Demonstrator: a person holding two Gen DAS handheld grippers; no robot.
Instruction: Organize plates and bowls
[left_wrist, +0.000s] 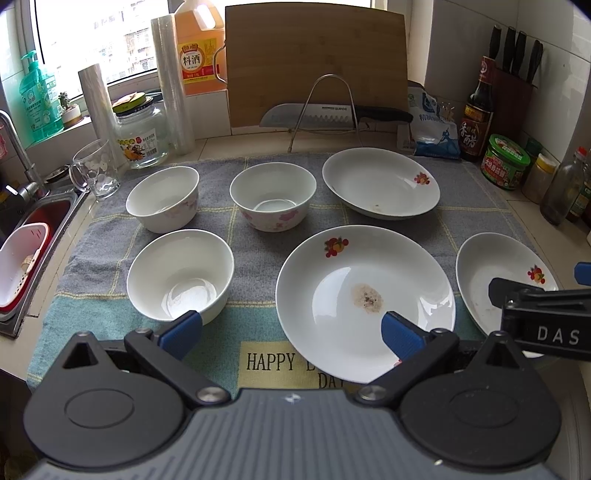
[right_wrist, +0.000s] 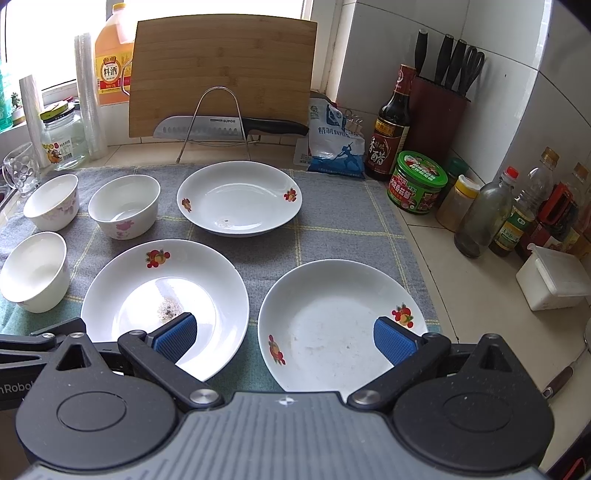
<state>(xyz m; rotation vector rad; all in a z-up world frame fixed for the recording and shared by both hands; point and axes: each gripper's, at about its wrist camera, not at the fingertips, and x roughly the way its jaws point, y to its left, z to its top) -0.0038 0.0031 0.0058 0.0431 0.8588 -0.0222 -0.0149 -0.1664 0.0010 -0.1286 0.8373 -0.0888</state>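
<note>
1. The left gripper (left_wrist: 291, 330) has its blue-padded fingers (left_wrist: 181, 328) spread wide and empty, hovering low over the near edge of the grey-and-teal checked cloth (left_wrist: 236, 218) on the table. The right gripper (right_wrist: 286, 338) is likewise released, holding nothing.

2. Between and just ahead of the left fingers lies a shallow white ceramic plate with a red fruit motif and a brown food smear (left_wrist: 365, 299). Off its left fingertip stands a plain white ceramic bowl (left_wrist: 181, 273).

3. Under the right fingers sits a second white fruit-motif plate (right_wrist: 340, 325), faintly streaked. Its left fingertip overlaps the smeared plate in that view.

4. Farther ahead are a third fruit-motif plate with a few dark specks (left_wrist: 380, 184) and two white bowls with pink flowers (left_wrist: 273, 199) (left_wrist: 162, 197).

5. Risks, as I judge them:
   - the glazed rims are thin and slick, so a shallow pinch could slip and drop a plate;
   - stacking a plate onto the smear would spread the residue;
   - the two grippers are close over neighbouring plates and could collide;
   - dragging a plate could bunch the cloth and tip the bowls.
</note>
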